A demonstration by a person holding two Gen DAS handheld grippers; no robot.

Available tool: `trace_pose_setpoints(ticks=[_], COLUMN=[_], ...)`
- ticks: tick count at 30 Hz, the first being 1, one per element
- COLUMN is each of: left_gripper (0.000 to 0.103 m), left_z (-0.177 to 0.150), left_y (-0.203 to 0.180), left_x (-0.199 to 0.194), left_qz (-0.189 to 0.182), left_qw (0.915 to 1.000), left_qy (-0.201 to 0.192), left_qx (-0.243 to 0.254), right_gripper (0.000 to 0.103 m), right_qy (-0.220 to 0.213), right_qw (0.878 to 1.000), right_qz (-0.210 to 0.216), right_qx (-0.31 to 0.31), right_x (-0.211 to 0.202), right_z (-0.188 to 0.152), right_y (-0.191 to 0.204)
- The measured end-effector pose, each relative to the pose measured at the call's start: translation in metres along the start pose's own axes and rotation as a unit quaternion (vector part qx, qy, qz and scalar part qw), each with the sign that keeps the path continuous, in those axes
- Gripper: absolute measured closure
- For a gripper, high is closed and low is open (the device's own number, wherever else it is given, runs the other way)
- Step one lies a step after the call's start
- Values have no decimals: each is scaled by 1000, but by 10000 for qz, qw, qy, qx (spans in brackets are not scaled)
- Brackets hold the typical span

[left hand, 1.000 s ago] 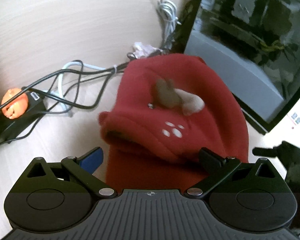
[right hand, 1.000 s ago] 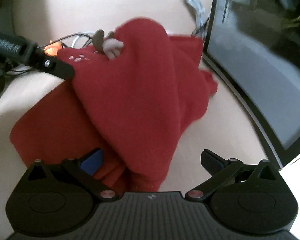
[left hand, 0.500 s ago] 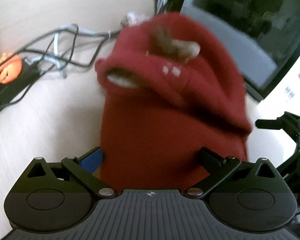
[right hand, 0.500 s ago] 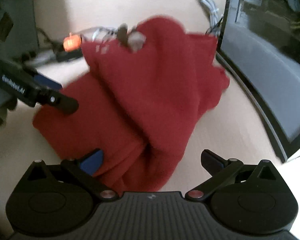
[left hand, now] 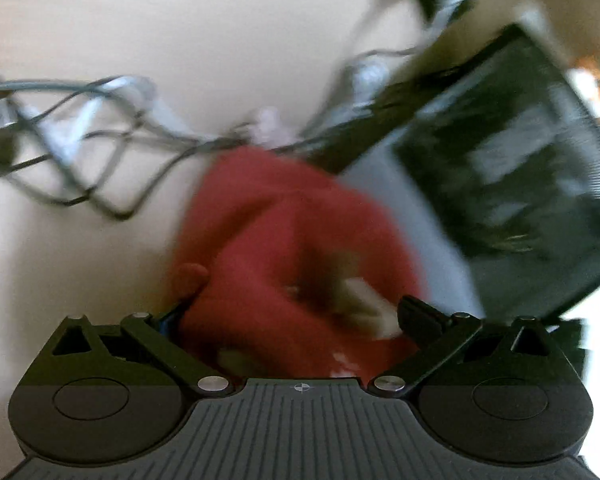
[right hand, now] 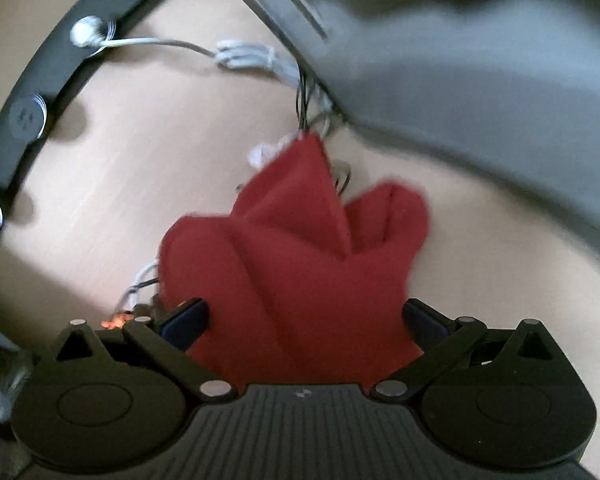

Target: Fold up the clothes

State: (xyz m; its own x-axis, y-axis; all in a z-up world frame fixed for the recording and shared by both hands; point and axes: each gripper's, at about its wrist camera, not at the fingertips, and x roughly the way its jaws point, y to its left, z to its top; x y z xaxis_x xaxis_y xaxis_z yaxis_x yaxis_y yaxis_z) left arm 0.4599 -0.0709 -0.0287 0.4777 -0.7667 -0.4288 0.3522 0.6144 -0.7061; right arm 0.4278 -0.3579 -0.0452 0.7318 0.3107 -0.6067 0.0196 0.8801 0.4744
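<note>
On the light wooden desk (right hand: 148,128), a red fleece garment (right hand: 300,272) is lying bunched up, filling the gap between the spread fingers of the right gripper (right hand: 305,316). Left gripper (left hand: 290,316) fingers are also standing apart around it. Tangled cables (left hand: 100,152) are lying beside it, near a dark monitor (left hand: 520,184).

The right gripper (right hand: 304,316) stands spread, with the bunched red garment (right hand: 300,264) between its fingers (right hand: 186,316), on the table (right hand: 148,140) near cables (right hand: 244,56).
</note>
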Motion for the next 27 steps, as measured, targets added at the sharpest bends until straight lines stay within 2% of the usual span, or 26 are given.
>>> trace_pose_setpoints(ticks=[3, 5, 7, 9, 14, 17, 19, 23, 27], left_gripper=[0, 0, 0, 0, 0, 0, 0, 0, 0], left_z=[2, 0, -4, -6, -9, -18, -29, -57, -95], left_y=[-7, -9, -12, -14, -23, -29, -33, -40, -36], left_x=[-24, -44, -60, -66, -61, -62, -65, -80, -107], left_qz=[-577, -751, -422, 12, 606, 1205, 1615, 2084, 2088], left_qw=[9983, 9970, 9984, 9986, 9962, 9891, 9806, 9667, 9613], left_qy=[-101, -201, -350, -418, -298, -281, -246, -215, -191], left_qx=[57, 49, 171, 332, 556, 793, 1086, 1472, 1787], right_gripper=[0, 0, 0, 0, 0, 0, 0, 0, 0], right_qy=[200, 334, 466, 551, 354, 175, 81, -280, -657], right_qw=[9990, 9971, 9943, 9871, 9894, 9902, 9921, 9932, 9899], right_qz=[47, 78, 102, -137, -178, -297, -463, -691, -870], right_qx=[-406, -676, -952, -1499, -1399, -1352, -1163, -892, -910], right_x=[14, 23, 32, 45, 52, 46, 37, -4, -67], right_z=[-4, -7, -10, -19, -25, -33, -36, -46, -80], right_y=[14, 23, 33, 45, 44, 44, 45, 49, 57])
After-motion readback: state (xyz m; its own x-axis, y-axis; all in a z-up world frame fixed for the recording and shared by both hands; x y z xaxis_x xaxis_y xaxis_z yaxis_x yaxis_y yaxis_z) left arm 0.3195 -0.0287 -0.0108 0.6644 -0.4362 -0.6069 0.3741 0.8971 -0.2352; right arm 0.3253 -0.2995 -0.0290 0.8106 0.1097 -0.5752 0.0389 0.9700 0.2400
